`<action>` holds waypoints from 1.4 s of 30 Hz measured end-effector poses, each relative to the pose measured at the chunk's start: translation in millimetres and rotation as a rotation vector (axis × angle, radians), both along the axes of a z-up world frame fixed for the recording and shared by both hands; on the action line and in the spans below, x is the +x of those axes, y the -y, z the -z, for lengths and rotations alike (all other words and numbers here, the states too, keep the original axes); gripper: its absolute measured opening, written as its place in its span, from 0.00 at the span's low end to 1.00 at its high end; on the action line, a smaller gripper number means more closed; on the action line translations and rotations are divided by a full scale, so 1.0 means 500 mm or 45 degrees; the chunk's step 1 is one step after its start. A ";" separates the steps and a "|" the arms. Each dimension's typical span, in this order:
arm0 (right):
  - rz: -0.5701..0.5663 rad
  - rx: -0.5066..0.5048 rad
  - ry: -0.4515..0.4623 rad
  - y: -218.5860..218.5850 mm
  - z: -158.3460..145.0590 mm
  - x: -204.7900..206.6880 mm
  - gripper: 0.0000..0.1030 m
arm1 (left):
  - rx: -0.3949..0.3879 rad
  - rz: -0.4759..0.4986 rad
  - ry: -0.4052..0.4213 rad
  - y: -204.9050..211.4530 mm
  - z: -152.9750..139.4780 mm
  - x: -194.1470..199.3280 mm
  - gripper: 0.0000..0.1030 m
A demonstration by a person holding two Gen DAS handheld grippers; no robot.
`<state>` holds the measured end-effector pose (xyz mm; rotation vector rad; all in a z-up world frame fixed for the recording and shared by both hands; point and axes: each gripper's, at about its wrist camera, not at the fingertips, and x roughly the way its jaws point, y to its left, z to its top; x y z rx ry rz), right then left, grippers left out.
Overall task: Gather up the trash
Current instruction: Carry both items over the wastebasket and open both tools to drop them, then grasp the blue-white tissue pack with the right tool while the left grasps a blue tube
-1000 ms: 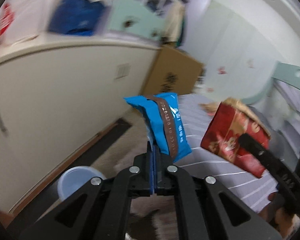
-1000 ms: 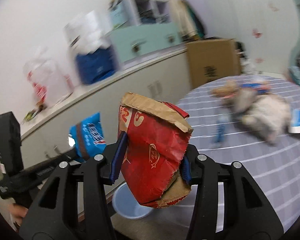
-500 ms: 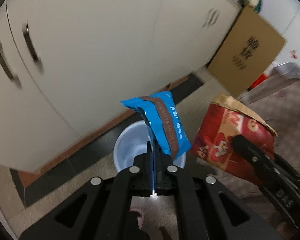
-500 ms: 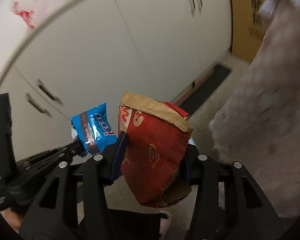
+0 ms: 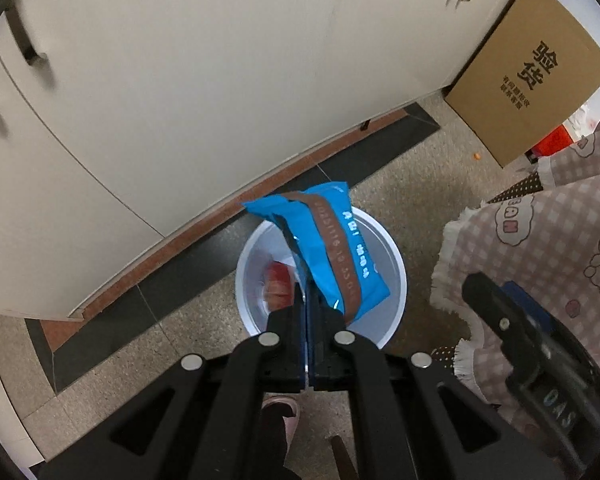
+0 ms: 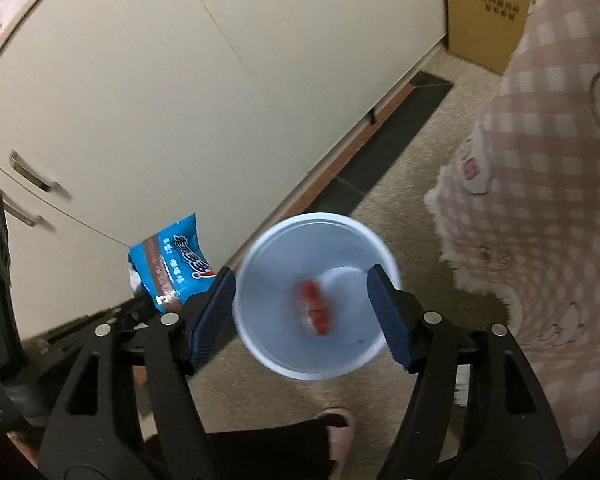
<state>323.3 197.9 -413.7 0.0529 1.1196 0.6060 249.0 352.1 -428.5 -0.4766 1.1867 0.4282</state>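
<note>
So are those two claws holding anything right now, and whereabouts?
The left gripper pinches the blue wrapper by its lower edge. The right gripper holds nothing, its jaws having just been opening.

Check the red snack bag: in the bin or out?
In. The red snack bag lies inside the white bin, between no jaws; the right gripper has just been opening.

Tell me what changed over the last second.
Both grippers swung down over the white bin. The right gripper has just been opening and let go of the red bag, now in the bin. The left gripper stays shut on the blue wrapper.
</note>
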 end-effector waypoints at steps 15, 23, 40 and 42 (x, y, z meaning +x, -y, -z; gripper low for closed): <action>0.067 -0.155 0.151 0.053 -0.015 -0.019 0.69 | -0.047 0.080 -0.135 0.016 0.061 0.038 0.09; 0.092 -0.122 0.140 0.075 -0.051 -0.032 0.69 | -0.031 0.061 -0.134 0.016 0.036 0.029 0.62; -0.032 0.233 0.341 0.098 -0.394 -0.186 0.70 | 0.225 -0.313 0.448 0.023 -0.349 -0.218 0.66; -0.031 0.296 0.395 0.121 -0.456 -0.213 0.71 | 0.258 -0.307 0.555 0.051 -0.411 -0.240 0.67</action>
